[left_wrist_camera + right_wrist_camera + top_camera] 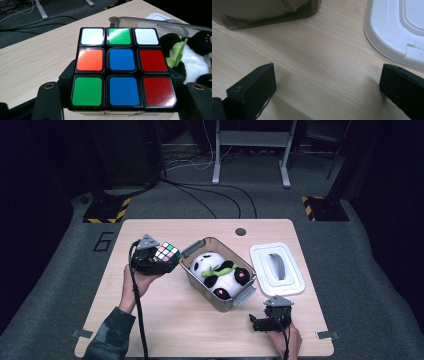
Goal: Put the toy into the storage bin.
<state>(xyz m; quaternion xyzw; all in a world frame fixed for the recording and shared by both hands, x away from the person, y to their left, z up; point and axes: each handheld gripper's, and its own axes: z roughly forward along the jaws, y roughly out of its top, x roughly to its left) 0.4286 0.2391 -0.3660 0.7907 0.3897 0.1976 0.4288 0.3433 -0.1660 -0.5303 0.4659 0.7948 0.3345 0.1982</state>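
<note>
The left gripper is clamped on a scrambled puzzle cube, its two black jaws pressing the cube's opposite sides, and it holds the cube above the wooden table, just beside the near-left corner of the clear plastic bin. In the left gripper view the cube shows one full face — white, green, white along the far row, orange, blue, red in the middle, green, blue, red nearest the camera — and the bin's rim rises right behind it. Inside the bin lies a plush panda (black and white, with a green stalk across its chest), and part of it shows in the left gripper view as well. The bin's white lid lies flat on the table to the right of the bin, apart from it. The right gripper rests low over the table near the front edge, below the bin's right corner; its jaws stand wide apart with nothing but bare wood between them, and in the right gripper view the lid's edge lies just beyond them while the bin's base sits at the upper left.
</note>
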